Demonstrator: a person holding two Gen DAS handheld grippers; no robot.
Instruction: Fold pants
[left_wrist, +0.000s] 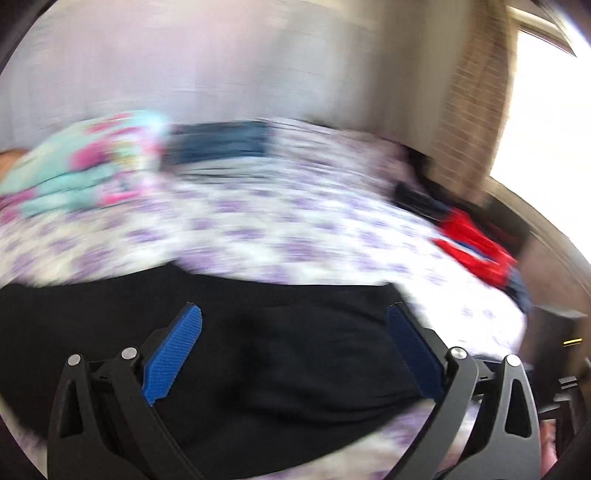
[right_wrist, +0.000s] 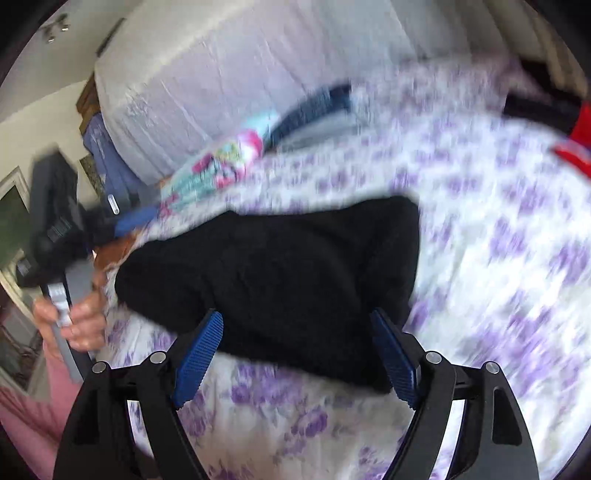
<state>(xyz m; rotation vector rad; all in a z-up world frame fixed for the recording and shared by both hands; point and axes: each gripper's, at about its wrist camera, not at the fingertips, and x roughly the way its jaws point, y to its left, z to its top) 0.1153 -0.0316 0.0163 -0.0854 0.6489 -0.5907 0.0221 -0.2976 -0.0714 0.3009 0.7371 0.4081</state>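
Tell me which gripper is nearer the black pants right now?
Right gripper: open, straddling the black pants' near edge. The left gripper is off their left side.

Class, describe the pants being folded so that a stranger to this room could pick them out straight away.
Start at the bed's purple-flowered sheet, which fills most of the right wrist view. The black pants lie on it in a compact bundle, just ahead of the open right gripper. They are the only plain black thing there; the nearby clothes are turquoise-and-pink, navy and red.
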